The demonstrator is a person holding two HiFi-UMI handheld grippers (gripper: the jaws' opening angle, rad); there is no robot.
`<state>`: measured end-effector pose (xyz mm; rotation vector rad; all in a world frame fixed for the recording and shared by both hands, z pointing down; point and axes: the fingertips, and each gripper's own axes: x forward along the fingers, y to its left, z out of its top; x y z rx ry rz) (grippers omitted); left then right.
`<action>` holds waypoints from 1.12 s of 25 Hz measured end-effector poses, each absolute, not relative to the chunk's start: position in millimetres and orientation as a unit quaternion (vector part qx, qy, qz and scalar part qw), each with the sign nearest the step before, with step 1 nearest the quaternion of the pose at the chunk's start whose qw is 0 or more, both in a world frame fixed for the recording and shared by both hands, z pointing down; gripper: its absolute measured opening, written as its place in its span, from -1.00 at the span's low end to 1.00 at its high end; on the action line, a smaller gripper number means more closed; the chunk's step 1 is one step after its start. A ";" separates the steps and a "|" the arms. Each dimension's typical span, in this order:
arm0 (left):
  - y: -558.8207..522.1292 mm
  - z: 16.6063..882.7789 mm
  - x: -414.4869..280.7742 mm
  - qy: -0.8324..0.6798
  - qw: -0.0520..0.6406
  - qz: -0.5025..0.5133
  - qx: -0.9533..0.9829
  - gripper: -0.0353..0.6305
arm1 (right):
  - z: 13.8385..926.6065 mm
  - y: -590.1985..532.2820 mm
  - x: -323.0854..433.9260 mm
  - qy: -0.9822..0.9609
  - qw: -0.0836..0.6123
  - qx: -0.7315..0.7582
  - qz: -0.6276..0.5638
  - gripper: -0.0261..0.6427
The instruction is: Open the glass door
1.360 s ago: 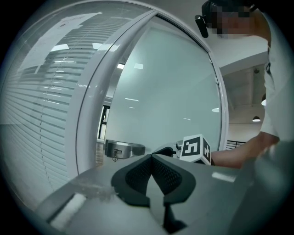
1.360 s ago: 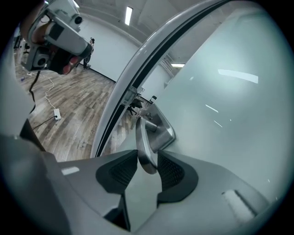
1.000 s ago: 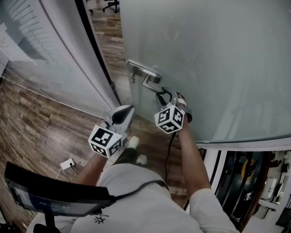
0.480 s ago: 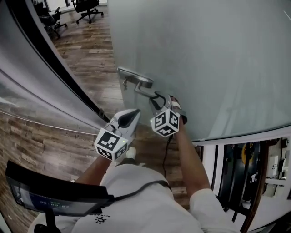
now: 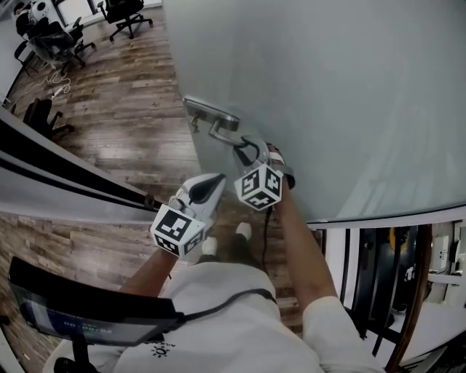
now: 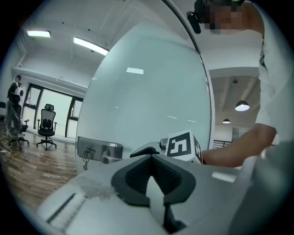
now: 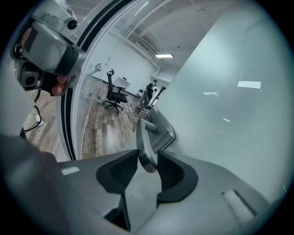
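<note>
At the glass door, seen from the head cam: I've got the right gripper clamped on the free end of the metal lever handle. Its own view shows the handle pinched btw both dark pads of the right gripper, pads touching it on either side. The left gripper hangs just beside and below the right one, clear of the door, pointing roughly level. Its jaws are clenched tip to tip w/ nothing btw them, per the left gripper view. The handle sits on a steel lock plate near the door's left edge, keys dangling from the lock. The door stands ajar w/ wood floor to its left. Office chairs sit well apart, top left.
</note>
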<state>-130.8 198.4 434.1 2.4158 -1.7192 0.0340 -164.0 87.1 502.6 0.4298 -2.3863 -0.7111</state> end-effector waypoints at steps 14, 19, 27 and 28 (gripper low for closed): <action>77.6 420.1 -144.0 -0.660 0.103 0.007 0.744 -0.89 | 491.0 -15.5 -164.5 -0.925 0.274 0.128 -0.229 -0.54; 49.5 417.0 -151.0 -0.678 0.102 0.011 0.728 -0.88 | 490.3 -51.3 -175.8 -0.933 0.262 0.128 -0.212 -0.54; 22.3 420.6 -154.0 -0.690 0.103 0.007 0.716 -0.88 | 495.4 -94.9 -186.0 -0.939 0.257 0.140 -0.182 -0.55; 17.5 421.2 -153.3 -0.690 0.103 0.007 0.717 -0.88 | 496.0 -101.1 -185.6 -0.939 0.257 0.143 -0.179 -0.55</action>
